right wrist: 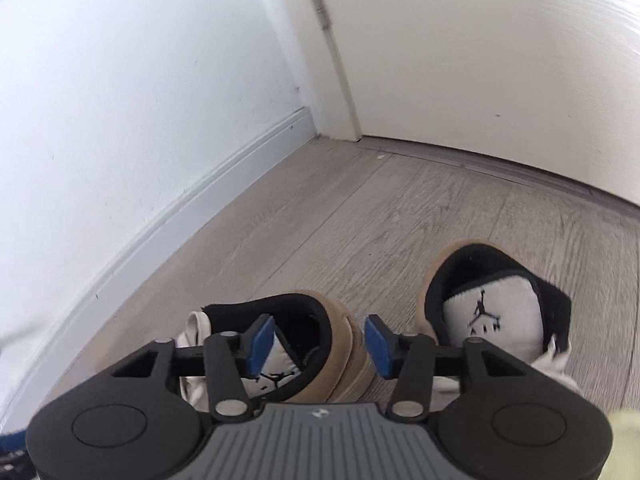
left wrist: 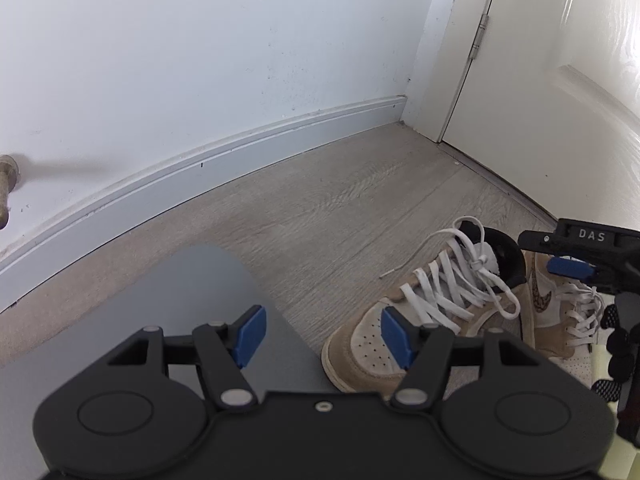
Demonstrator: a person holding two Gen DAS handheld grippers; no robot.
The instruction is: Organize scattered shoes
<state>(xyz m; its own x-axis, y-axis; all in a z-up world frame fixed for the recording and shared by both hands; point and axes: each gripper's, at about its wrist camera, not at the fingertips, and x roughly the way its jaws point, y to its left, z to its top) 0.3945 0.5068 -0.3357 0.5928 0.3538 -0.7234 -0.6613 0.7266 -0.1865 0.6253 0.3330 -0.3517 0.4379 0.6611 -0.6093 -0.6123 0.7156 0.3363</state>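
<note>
Two tan suede sneakers with white perforated toes, white laces and black collars stand side by side on the grey wood floor near the door. The nearer sneaker (laces loose) lies beside the open, empty left gripper. The right gripper straddles that sneaker's heel, its pads seemingly not pressing; the other sneaker stands just beside.

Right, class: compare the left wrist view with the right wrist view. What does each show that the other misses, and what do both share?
Only the left wrist view: the tan-and-white sneakers' white laces, a brass pipe fitting on the wall, the left gripper open over bare floor.

Only the right wrist view: the black jumping-figure logos on the tongues, seen from behind the heels.

Both: the pair of tan-and-white sneakers, grey wood-look floor, white skirting board, white door, the right gripper.
</note>
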